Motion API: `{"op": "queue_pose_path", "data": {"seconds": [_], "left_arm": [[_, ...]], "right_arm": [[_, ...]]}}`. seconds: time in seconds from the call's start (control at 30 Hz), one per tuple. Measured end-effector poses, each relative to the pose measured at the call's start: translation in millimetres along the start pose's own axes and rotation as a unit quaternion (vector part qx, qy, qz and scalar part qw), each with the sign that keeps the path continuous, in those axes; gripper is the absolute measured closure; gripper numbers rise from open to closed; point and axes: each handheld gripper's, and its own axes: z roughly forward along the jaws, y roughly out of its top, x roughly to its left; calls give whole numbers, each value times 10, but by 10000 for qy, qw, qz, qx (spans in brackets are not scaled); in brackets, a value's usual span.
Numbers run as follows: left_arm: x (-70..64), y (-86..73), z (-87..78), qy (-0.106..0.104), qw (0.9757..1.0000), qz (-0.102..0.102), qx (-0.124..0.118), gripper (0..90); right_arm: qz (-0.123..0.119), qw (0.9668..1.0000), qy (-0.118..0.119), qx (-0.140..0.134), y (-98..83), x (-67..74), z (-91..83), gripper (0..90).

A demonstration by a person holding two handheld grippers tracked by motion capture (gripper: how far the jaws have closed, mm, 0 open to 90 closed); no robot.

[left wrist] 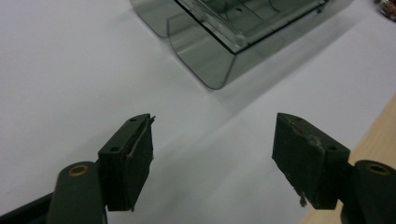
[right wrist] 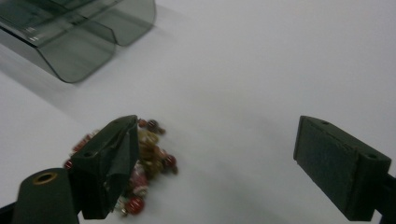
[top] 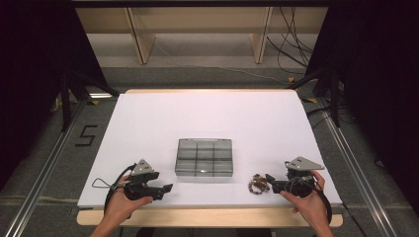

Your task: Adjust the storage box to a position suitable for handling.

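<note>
A smoky clear plastic box (top: pixel 203 157) with several compartments lies in the middle of the white table top (top: pixel 212 118). A small heap of red, gold and white beads (top: pixel 259 184) rests to its right, near the front edge. My right gripper (top: pixel 269 178) sits just right of the heap, pointing left at it. In the right gripper view my right gripper (right wrist: pixel 217 121) is open, with the beads (right wrist: pixel 149 158) beside and partly behind its left jaw and the box (right wrist: pixel 79 32) farther off. My left gripper (top: pixel 165 189) lies front left of the box. In its own view, this left gripper (left wrist: pixel 212 119) stands open and empty, facing the box (left wrist: pixel 219 42).
The white top ends at a wooden edge (top: pixel 207 217) close to both hands. Dark frame posts (top: pixel 64 98) stand at the left and right sides, and cables (top: pixel 291 49) lie on the floor behind the table. Beads (left wrist: pixel 387 7) peek in at the left gripper view's top right corner.
</note>
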Motion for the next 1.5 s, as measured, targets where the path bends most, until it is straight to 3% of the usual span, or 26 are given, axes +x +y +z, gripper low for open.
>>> {"op": "queue_pose_path", "data": {"seconds": [0.03, 0.1, 0.13, 0.23, 0.27, 0.33, 0.53, 0.73, 0.8, 0.93, 1.03, 1.13, 1.17, 1.27, 1.33, 1.37, 1.4, 1.43, 1.47, 1.5], "left_arm": [[23, 16, 0, 60, 10000, 51, 14, 289], [64, 59, 11, 143, 9999, 26, 66, 308], [96, 91, 15, 136, 9998, -19, 132, 317], [149, 145, 48, 144, 9997, -184, 100, 338], [180, 173, 65, 132, 9997, -180, 108, 393], [201, 210, 102, 175, 9996, -196, 72, 413], [258, 337, 189, 196, 9998, -64, 74, 519], [333, 417, 311, 261, 9996, 39, 69, 685], [344, 437, 359, 206, 9998, 37, 30, 734], [340, 478, 438, 153, 9998, 90, 38, 804], [331, 489, 492, 69, 10000, -28, 18, 846], [313, 489, 535, 85, 9999, -60, 20, 881], [304, 498, 540, 88, 9999, 36, 64, 888], [312, 503, 537, 76, 9999, 52, 54, 890], [314, 496, 541, 75, 10000, -1, 0, 891], [315, 496, 543, 60, 10000, 9, -1, 891], [309, 495, 542, 72, 10000, 4, 1, 892], [304, 495, 543, 110, 9999, 22, -9, 892], [291, 493, 551, 116, 9999, -24, -62, 892], [292, 496, 548, 67, 10000, 18, -18, 892]], "right_arm": [[-109, 9998, 137, -76, 25, -13, 18, 169], [64, 9997, 230, 20, 76, 44, 52, 208], [-191, 9996, 216, -40, 106, 15, 83, 237], [-165, 9995, 263, 14, 171, 48, 139, 298], [-308, 9990, 328, 23, 254, 71, 212, 383], [-407, 9985, 377, 45, 298, 92, 243, 427], [-634, 9971, 420, 83, 390, 132, 356, 571], [-937, 9933, 656, 180, 481, 205, 530, 718], [-899, 9926, 778, 236, 524, 245, 593, 752], [-1068, 9909, 775, 247, 574, 262, 707, 812], [-1070, 9892, 961, 293, 600, 285, 779, 870], [-1051, 9890, 977, 367, 605, 315, 805, 884], [-1156, 9872, 1035, 379, 609, 331, 846, 892], [-1082, 9873, 1067, 459, 613, 362, 859, 893], [-1196, 9856, 1143, 359, 620, 361, 893, 893], [-1065, 9869, 1133, 421, 619, 374, 884, 893], [-1060, 9873, 1137, 321, 612, 383, 909, 893], [-1139, 9859, 1157, 416, 620, 377, 907, 893], [-1047, 9867, 1151, 474, 616, 398, 904, 893], [-1108, 9861, 1186, 358, 611, 402, 929, 893]]}}
